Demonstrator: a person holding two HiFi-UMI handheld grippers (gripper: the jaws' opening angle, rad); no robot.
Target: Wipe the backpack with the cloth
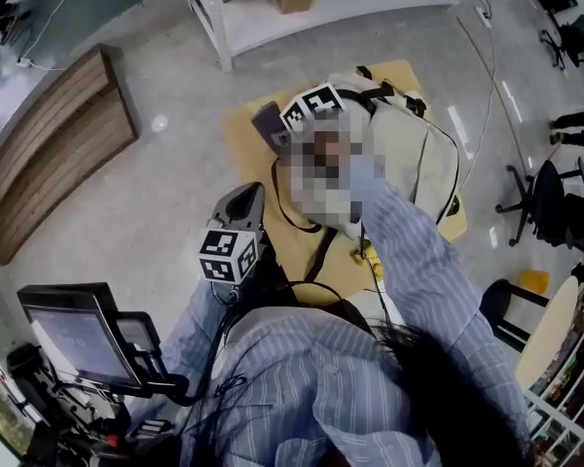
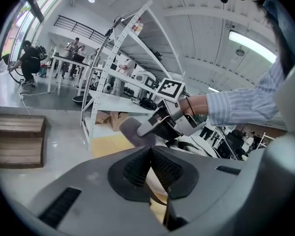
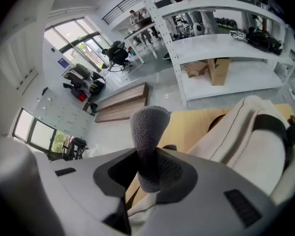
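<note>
Right gripper (image 3: pixel 148 173) jaws clamp grey cloth (image 3: pixel 148 127) just beside backpack (image 3: pixel 246 146); left gripper (image 2: pixel 150 170) near backpack, jaws closed (nothing between).

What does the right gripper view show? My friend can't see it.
The right gripper pinches a grey cloth that sticks up. A cream backpack lies just right of it on a yellow mat, with a white shelf behind.
</note>
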